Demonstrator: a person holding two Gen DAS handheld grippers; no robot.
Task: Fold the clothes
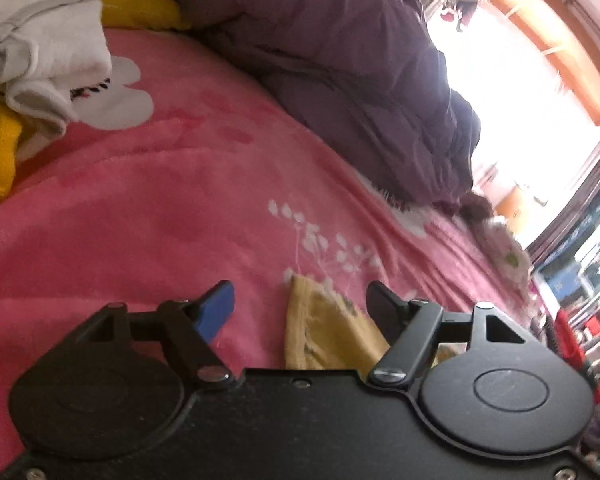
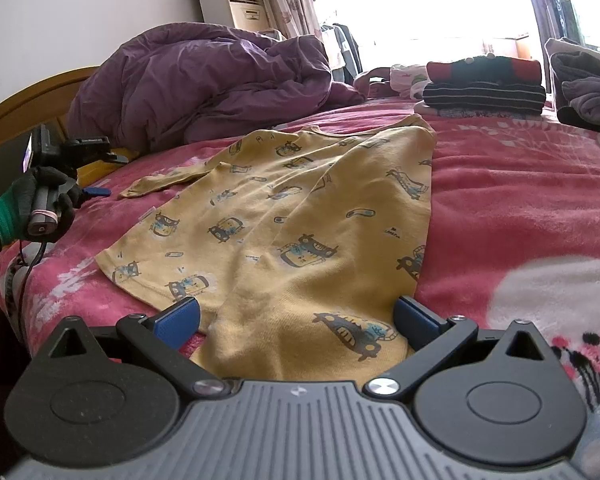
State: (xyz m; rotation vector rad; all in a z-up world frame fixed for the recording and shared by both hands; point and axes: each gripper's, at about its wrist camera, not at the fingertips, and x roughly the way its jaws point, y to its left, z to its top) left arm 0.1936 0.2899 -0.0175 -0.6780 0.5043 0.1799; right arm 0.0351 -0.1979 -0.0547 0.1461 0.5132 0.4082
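The right gripper [image 2: 296,318] has its jaws spread wide over the near hem of the yellow printed shirt [image 2: 284,216], which lies flat on the pink blanket [image 2: 520,200]. The left gripper [image 1: 300,300] is likewise spread, with the shirt's sleeve cuff lying between its fingers. Bare blanket lies ahead of it, up to the purple duvet [image 1: 340,60]. Folded clothes [image 2: 484,84] are stacked at the bed's far edge.

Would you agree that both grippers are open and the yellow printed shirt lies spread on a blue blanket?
Not quite: the blanket is pink, not blue, as the right wrist view shows. The yellow printed shirt does lie spread on it, and the left gripper and right gripper are open.
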